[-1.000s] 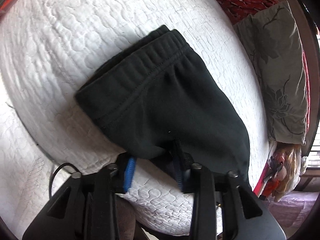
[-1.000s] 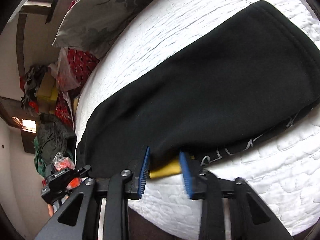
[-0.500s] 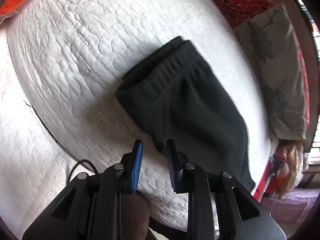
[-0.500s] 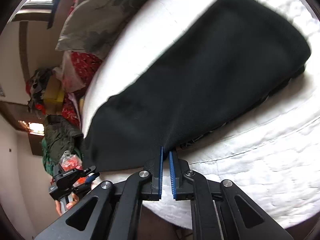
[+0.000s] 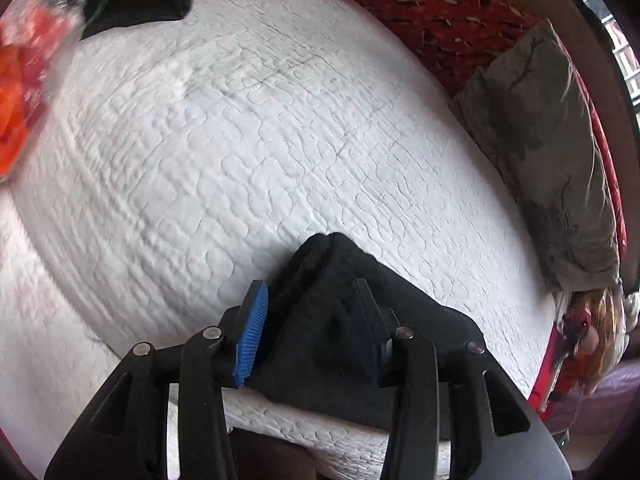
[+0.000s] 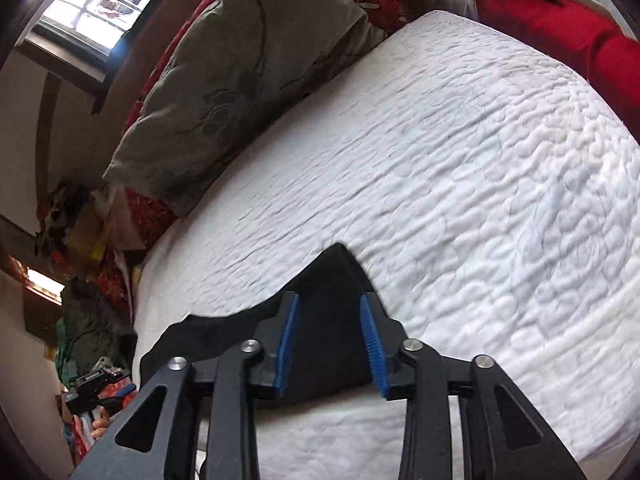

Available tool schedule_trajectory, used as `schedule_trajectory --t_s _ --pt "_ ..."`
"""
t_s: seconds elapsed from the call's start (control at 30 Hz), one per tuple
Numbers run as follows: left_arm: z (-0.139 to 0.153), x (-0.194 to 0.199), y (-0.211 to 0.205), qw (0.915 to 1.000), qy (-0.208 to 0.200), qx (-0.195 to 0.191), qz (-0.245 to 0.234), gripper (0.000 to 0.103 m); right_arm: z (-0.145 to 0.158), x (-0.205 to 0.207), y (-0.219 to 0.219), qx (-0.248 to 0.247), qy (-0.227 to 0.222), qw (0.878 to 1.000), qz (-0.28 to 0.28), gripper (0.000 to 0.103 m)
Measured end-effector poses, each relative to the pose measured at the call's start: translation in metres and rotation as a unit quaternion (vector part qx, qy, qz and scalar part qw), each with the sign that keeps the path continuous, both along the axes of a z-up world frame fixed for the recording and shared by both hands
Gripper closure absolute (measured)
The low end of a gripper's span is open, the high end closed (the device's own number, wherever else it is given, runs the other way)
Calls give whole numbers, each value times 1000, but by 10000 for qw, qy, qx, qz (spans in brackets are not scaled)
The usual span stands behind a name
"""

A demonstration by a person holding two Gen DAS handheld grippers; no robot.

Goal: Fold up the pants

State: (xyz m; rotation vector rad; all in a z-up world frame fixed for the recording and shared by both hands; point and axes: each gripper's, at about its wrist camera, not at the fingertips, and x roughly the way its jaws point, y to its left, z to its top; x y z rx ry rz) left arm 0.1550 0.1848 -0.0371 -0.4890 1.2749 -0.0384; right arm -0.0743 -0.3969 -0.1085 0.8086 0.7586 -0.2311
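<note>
The black pants (image 5: pixel 420 320) lie folded on the white quilted bed (image 5: pixel 280 140). In the left wrist view one corner peaks up between the fingers of my left gripper (image 5: pixel 310 284). Its jaws are opening and the blue pads stand clear of the fabric. In the right wrist view a pointed corner of the pants (image 6: pixel 338 268) shows between the fingers of my right gripper (image 6: pixel 329 298). Those jaws are opening too, with the cloth in the gap and no pad pressing on it. The fingers hide most of the pants in both views.
A grey patterned pillow (image 5: pixel 540 140) (image 6: pixel 240 60) lies along one side of the bed, over a red patterned blanket (image 5: pixel 440 12). Dark clothes (image 5: pixel 136 0) and an orange item (image 5: pixel 16 100) sit at the far end. Piled clutter (image 6: pixel 92 320) stands beyond the bed's edge.
A second ago both grippers gripped the pants' near edge, then they let go and drew nearly shut. Now both stand wider, and the pants sit low between the fingers.
</note>
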Motion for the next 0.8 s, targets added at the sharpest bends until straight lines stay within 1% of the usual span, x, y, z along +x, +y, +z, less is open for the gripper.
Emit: schedule_trajectory --t_s 0.07,0.17,0.2,0.23,0.27,0.33,0.37,0.4,0.43,0.5,0.53,0.57,0.63,0.67,0.73,0.77,0.8 --pt "-8 6 -7 9998 67 40 -177 58 -4 13 -3 -131 118 9998 45 64" --pt "-17 14 -18 9985 143 117 -509 58 -11 30 -3 -253 316 9991 159 64" --pt "-18 15 -21 9981 124 201 -575 57 -13 38 0 -309 357 9986 216 64" --pt "-18 17 -23 9976 89 247 -634 55 -15 41 1 -375 374 9983 246 64" --pt "-20 19 -27 9971 82 257 -708 49 -16 47 4 -468 384 9977 317 64" --pt "-27 24 -33 9969 92 312 -722 48 -19 54 11 -751 482 9952 406 65" --pt "-31 26 -36 9967 111 401 -691 48 -22 57 15 -893 579 9934 433 69" --pt "-34 28 -39 9962 124 550 -670 50 -26 62 17 -990 687 9915 482 78" --pt "-34 29 -41 9960 74 633 -634 58 -27 64 18 -1010 734 9911 469 79" --pt "-30 30 -41 9970 -134 583 -494 64 -24 64 19 -960 642 9927 341 83" --pt "-30 31 -41 9973 -174 580 -418 65 -21 62 19 -928 548 9938 273 83" --pt "-32 32 -41 9971 -188 639 -364 65 -19 60 19 -893 445 9948 203 83" --pt "-40 36 -47 9952 -136 887 -396 65 -25 61 17 -886 532 9945 169 83" --pt "-42 35 -51 9935 -192 1029 -439 63 -30 61 16 -891 600 9941 155 83" --pt "-41 33 -58 9895 -335 1290 -559 58 -36 58 11 -771 509 9957 106 82" --pt "-41 32 -58 9888 -343 1328 -592 55 -37 59 10 -727 478 9962 68 82" --pt "-41 31 -55 9894 -334 1285 -581 53 -37 58 9 -663 445 9968 49 80"
